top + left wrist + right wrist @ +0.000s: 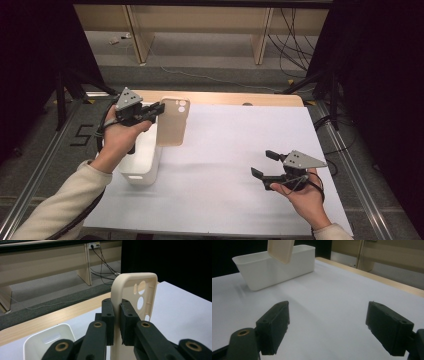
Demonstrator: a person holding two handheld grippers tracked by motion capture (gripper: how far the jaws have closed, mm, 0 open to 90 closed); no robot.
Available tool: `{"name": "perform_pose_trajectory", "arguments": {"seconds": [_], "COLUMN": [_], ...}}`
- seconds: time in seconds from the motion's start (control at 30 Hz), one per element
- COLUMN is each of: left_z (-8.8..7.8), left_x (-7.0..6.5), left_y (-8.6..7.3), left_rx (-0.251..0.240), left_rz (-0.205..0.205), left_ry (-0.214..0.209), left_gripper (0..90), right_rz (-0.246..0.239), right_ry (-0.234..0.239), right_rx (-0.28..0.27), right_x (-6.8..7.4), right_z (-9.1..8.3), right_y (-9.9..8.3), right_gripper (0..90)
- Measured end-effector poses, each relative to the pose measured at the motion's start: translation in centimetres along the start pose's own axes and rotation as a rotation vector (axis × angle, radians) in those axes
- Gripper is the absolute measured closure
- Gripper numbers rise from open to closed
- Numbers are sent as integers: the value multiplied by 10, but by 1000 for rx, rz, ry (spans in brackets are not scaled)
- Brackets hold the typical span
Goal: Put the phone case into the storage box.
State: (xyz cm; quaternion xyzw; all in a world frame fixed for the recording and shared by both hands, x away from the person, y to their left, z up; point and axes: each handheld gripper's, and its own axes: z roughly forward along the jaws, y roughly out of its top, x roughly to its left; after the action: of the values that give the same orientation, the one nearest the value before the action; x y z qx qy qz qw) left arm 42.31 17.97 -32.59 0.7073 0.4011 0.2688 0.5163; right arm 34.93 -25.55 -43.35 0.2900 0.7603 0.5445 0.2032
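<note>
A: Hanging in the air, is it, that beige phone case [172, 121]?

B: Yes, lifted off the white sheet [235, 150], just beside the far end of the white bin [145, 165] and on the side towards the middle of the table. The left gripper [159, 108] has its jaws clenched on one long edge of the case, near the end with the camera holes. In the left gripper view the case [132, 297] stands upright between the two black pads, hollow side showing, with the bin [47, 340] low beneath it.

A: And the bin itself?

B: Resting on the sheet at its left edge, under the person's left hand [117, 137], long side running away from the person.

A: The other claw?

B: The right gripper [265, 165] is well apart from the bin, across the sheet near its right edge, held in the right hand [305, 195]. Its jaws stand wide apart, grasping nothing. From the right gripper view the bin [274, 267] sits far ahead, the case's lower end [280, 250] hovering above its rim
</note>
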Motion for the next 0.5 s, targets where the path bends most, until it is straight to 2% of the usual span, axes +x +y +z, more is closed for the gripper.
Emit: {"name": "perform_pose_trajectory", "arguments": {"seconds": [0.07, 0.27, 0.3, 0.4, 0.43, 0.5], "left_z": [-1, -2, -3, -3, -3, -4], "left_x": [1, 3, 3, 4, 5, 5], "left_y": [1, 2, 3, 3, 3, 4], "left_rx": [1, -6, -6, -10, -8, -8], "left_rz": [2, -3, -1, -2, 0, -1], "left_ry": [2, 7, 8, 8, 11, 10], "left_gripper": [832, 832, 832, 832, 832, 832], "right_rz": [17, 4, 22, 32, 4, 7], "right_ry": [12, 4, 12, 18, 2, 0], "right_rx": [12, 2, 13, 16, 3, 26], "right_x": [1, 0, 1, 2, 0, 0], "right_z": [0, 0, 0, -1, 0, -2], "right_y": [0, 0, 0, 0, 0, 1], "right_gripper": [205, 205, 204, 204, 204, 205]}}
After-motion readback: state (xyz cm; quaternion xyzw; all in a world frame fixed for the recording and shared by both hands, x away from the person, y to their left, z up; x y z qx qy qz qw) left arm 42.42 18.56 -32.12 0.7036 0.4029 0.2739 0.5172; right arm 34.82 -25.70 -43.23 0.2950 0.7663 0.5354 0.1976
